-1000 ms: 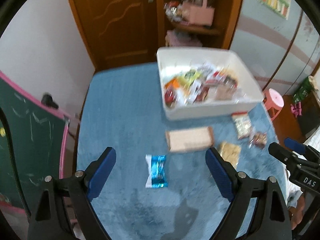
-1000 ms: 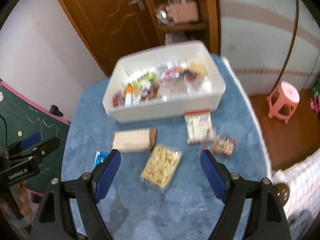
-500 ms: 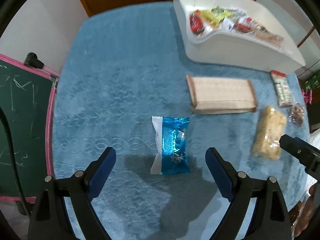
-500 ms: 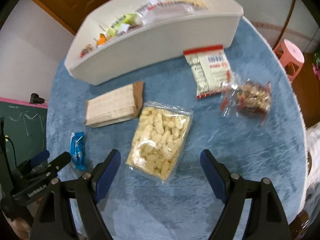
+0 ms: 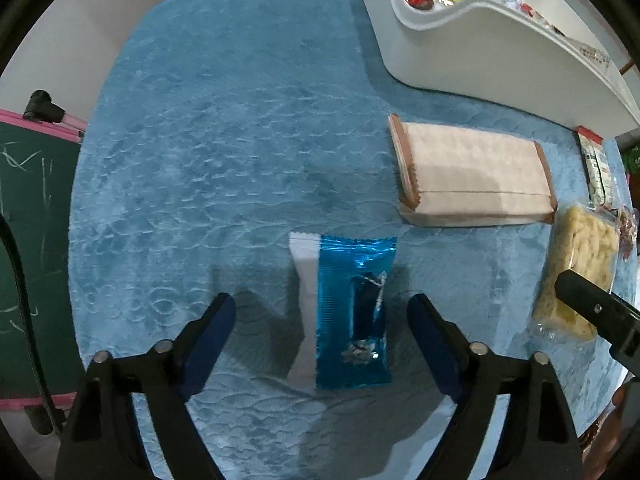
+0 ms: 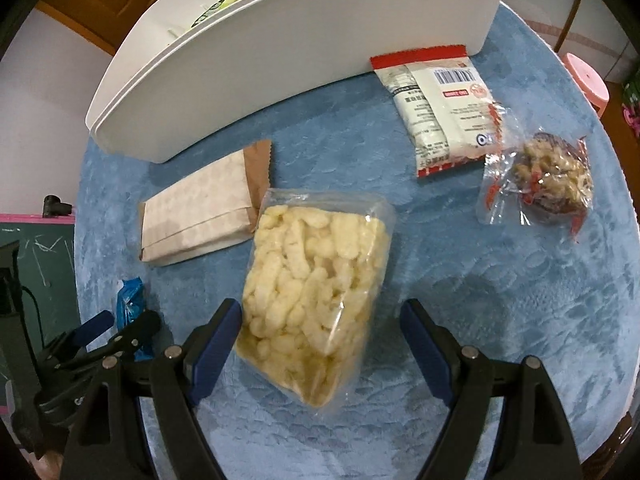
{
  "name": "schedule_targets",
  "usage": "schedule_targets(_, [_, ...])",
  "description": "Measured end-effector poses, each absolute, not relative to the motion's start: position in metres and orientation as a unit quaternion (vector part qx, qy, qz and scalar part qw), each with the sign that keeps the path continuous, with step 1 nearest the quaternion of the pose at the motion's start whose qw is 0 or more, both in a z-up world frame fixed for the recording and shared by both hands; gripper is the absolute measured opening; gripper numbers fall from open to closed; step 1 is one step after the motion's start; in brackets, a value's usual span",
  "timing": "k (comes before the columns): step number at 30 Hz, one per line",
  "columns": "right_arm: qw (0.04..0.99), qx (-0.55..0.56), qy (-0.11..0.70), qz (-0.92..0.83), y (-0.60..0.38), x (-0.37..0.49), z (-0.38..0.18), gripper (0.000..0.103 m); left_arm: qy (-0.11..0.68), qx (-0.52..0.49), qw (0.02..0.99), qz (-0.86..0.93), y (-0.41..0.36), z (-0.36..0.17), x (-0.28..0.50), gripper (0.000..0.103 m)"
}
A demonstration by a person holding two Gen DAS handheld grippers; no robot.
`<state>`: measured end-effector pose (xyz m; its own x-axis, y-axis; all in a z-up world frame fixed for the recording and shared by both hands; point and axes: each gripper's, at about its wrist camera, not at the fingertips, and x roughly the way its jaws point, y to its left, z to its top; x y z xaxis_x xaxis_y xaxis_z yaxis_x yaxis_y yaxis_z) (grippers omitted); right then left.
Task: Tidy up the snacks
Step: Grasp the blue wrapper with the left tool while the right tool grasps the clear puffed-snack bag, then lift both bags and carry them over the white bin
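1. My left gripper [image 5: 322, 312] points down over the blue snack packet [image 5: 348, 312]. Its jaws have just been closing a little, but they stand wide on both sides of the packet and do not touch it.
2. The blue packet lies flat on the blue tablecloth [image 5: 208, 128], well apart from the white bin [image 5: 500, 52] where other snacks already lie.
3. I judge this packet light, thin and slippery, because it is shiny foil. I think I should take it across the narrow width at the middle, not at the sealed white edge, which may fold.
4. My right gripper [image 6: 320, 320] also stands wide, with the near end of the clear bag of puffed sticks [image 6: 316, 280] between the jaws. Whether the left pad brushes the bag, I cannot tell.
5. This bag looks light and soft, and the sticks inside are fragile, I judge. A gentle hold across the width is better, so nothing is crushed.
6. Beside it lie 3 more packets: the brown paper packet [image 6: 200, 208], the red and white packet [image 6: 440, 108] and the small clear packet of nuts [image 6: 548, 176].
7. I believe both packets must go into the white bin.
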<state>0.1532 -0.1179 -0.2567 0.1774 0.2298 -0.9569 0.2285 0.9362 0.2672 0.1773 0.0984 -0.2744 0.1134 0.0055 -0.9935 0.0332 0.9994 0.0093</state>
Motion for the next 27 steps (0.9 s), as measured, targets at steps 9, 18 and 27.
schedule_targets(9, [0.76,0.105,0.641,-0.008,-0.093,0.164,-0.258,0.065,0.658,0.017,0.753,-0.018,0.076,-0.274,0.174,0.032])
schedule_targets(18, [0.771,0.111,0.627,0.015,-0.103,0.14,-0.24,0.063,0.651,0.031,0.758,-0.041,0.046,-0.258,0.153,0.029])
schedule_targets(27, [0.799,0.114,0.59,0.022,-0.124,0.115,-0.201,0.063,0.624,0.016,0.779,-0.065,0.019,-0.217,0.129,0.029])
